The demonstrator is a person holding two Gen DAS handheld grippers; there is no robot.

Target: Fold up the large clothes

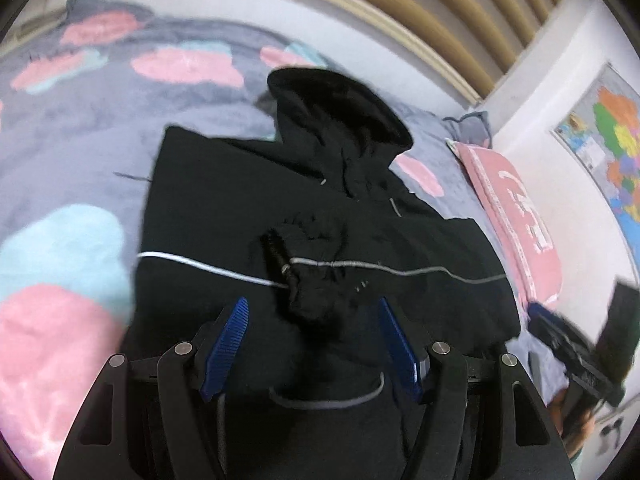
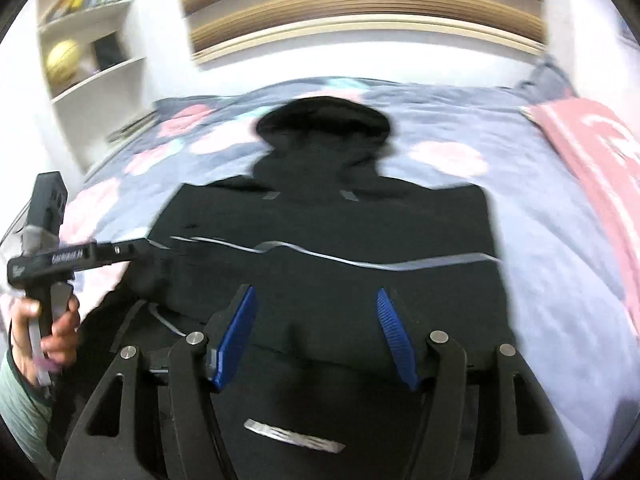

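Observation:
A black hooded jacket (image 1: 224, 208) lies flat on the bed, hood (image 1: 340, 104) at the far end and a grey reflective stripe (image 1: 420, 270) across its body. A bunched sleeve cuff (image 1: 316, 248) rests on the middle of it. My left gripper (image 1: 313, 302) hovers open just short of that cuff, its blue pads (image 1: 228, 344) clear of the cloth. In the right wrist view the same jacket (image 2: 360, 232) fills the centre. My right gripper (image 2: 316, 292) stands open over its lower part with nothing pinched. A hand (image 2: 48, 328) holds the left gripper at the jacket's left edge.
The bed is covered by a grey blanket (image 1: 80, 128) with pink and teal patches. A pink pillow (image 1: 520, 216) lies to the right of the jacket. A slatted wooden headboard (image 2: 360, 12) stands behind, a white shelf (image 2: 100, 76) with a yellow ball (image 2: 62, 60) at left, and a wall map (image 1: 612, 128) at right.

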